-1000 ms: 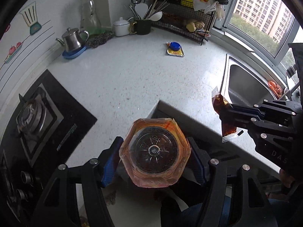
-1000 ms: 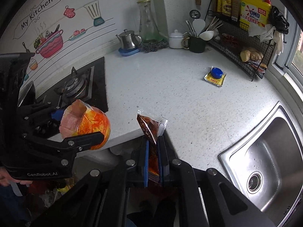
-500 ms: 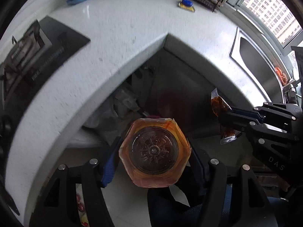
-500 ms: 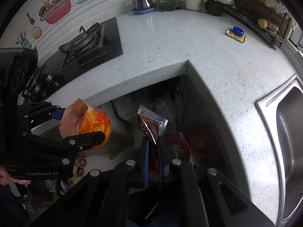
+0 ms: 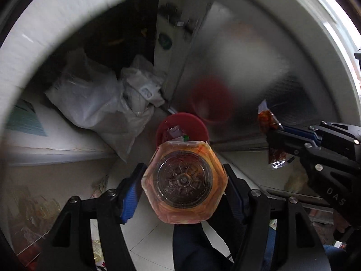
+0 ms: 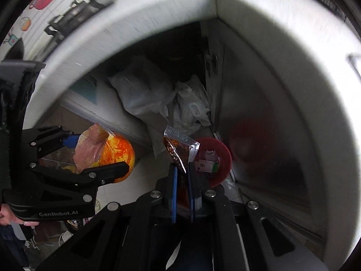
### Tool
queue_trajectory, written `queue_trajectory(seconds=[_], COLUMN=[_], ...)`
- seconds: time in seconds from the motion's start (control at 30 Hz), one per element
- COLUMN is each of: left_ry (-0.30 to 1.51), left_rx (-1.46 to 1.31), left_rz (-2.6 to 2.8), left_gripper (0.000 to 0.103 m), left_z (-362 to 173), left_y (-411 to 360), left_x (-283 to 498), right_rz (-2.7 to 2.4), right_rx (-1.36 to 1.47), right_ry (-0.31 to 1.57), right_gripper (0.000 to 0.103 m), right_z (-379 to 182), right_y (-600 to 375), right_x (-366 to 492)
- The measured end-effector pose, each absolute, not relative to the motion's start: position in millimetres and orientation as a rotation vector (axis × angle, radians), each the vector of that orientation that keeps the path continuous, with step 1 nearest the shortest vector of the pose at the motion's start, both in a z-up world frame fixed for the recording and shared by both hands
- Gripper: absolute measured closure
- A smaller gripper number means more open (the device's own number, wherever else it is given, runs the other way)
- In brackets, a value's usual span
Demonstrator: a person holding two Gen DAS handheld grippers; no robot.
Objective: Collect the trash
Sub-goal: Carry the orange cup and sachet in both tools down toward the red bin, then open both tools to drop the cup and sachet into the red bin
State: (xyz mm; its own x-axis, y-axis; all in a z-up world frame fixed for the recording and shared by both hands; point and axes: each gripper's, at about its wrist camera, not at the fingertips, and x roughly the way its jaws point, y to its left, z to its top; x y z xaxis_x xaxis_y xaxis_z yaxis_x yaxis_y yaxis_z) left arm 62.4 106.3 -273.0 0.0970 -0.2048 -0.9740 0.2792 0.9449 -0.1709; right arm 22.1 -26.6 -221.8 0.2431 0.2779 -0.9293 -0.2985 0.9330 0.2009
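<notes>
The cup [image 5: 183,181], an orange-stained clear plastic one with a ribbed round bottom and an eight-sided rim, is clamped between the blue pads of the left gripper [image 5: 183,188], directly above the red bin [image 5: 180,122] on the floor. The left wrist view looks straight at the cup's underside, so the star-shaped moulding in its base shows; the right wrist view sees the same cup from the side, where a crumpled film lid [image 6: 92,145] hangs off its mouth and the body glows orange. The sauce packet [image 6: 180,151], flat shiny foil with a crimped top edge and dark red filling, is pinched upright in the nearly closed right gripper [image 6: 182,187], beside the cup and just short of the bin. Only the right wrist view looks into the bin, showing a small paper label and bits of wrapper lying inside; in the left wrist view the cup hides most of that opening. Behind the bin sit soft, wrinkled white plastic bags [image 5: 97,99] stuffed into the dark gap under the counter [image 6: 158,11], whose thick white edge arcs across both views. To the right a dull brushed metal panel [image 5: 259,72] carries a blurred red reflection. Pale tiles [image 5: 146,248] cover the floor below.
</notes>
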Motion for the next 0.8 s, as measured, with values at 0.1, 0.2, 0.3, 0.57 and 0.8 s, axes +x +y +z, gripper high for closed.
queue_trajectory(seconds=[0.1,0.2,0.3,0.57,0.8], left_ry=[1.453,1.456,1.482,1.519,1.537], left_rx=[0.063,0.084,0.098,0.146,0.165], left_rz=[-0.362,-0.366,-0.377,-0.394,-0.393], left_gripper=[0.039,0.039,0.039,0.039,0.039], left_z=[-309.7,-341.7,-375.3,-416.7,-421.6], left_y=[102.7,98.9,94.2,87.9,87.7], left_x=[71.6,77.0,82.5,90.4,96.3], right_rz=[0.39,0.382,0.368,0.353,0.345], right_rx=[-0.018,-0.009,-0.004,0.008,0.028], right_ry=[1.287,1.304,1.321,1.351,1.332], right_gripper=[0.096,0.096,0.096,0.096,0.078], right_z=[-254.1,-288.6,-322.2,-381.6,-385.8], right_y=[-27.3,-30.5,-30.8,-41.6,-44.7], right_x=[34.4,43.3,50.5,65.0,57.1])
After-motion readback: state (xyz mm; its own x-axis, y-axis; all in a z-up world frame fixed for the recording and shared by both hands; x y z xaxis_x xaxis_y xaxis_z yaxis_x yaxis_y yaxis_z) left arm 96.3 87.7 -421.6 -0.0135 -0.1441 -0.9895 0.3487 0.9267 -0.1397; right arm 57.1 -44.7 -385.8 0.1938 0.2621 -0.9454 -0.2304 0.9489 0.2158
